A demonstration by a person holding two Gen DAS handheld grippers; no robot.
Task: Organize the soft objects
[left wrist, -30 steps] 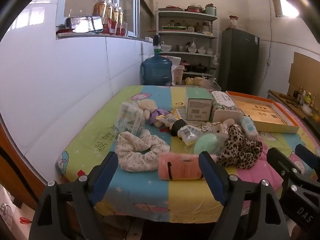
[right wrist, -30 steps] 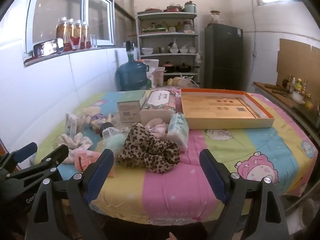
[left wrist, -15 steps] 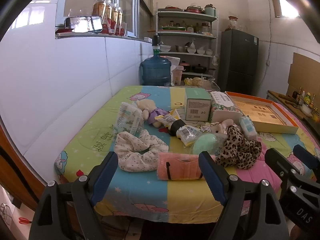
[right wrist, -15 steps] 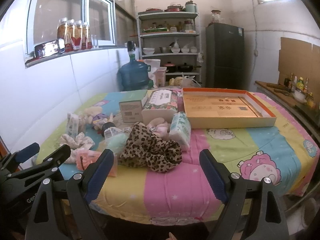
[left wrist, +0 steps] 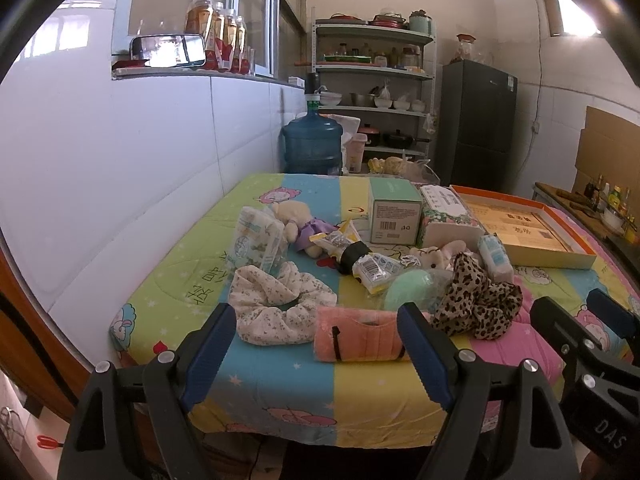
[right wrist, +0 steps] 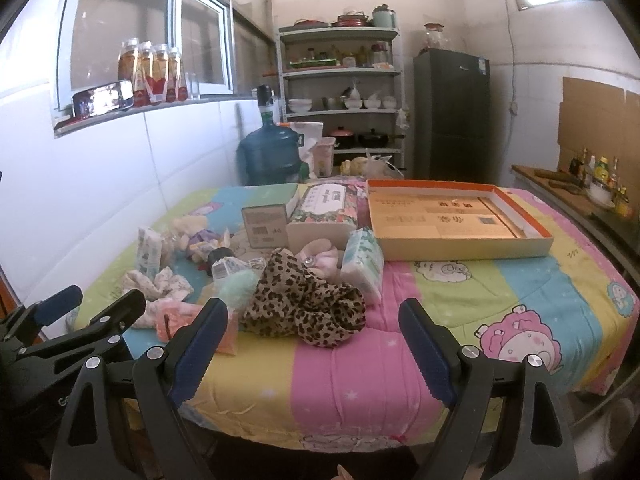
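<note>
Soft things lie in a heap on the quilt-covered table [left wrist: 280, 400]: a white floral scrunchie [left wrist: 276, 300], a folded pink towel [left wrist: 356, 340], a leopard-print scrunchie [left wrist: 476, 304] [right wrist: 304, 304], a mint-green pouch [left wrist: 412, 288], a small teddy in purple [left wrist: 296, 220] and tissue packs [left wrist: 258, 242] [right wrist: 362, 264]. My left gripper [left wrist: 316, 352] hangs open at the table's near edge, just short of the towel. My right gripper [right wrist: 312, 348] stands open too, in front of the leopard scrunchie, with nothing between its fingers.
A shallow orange-rimmed box [right wrist: 460, 220] lies at the back right. A green carton [left wrist: 394, 212] and a tissue box [right wrist: 324, 220] stand behind the heap. A water jug [left wrist: 312, 144], shelves [right wrist: 340, 80] and a fridge [right wrist: 452, 112] stand beyond the table. A white wall runs along the left.
</note>
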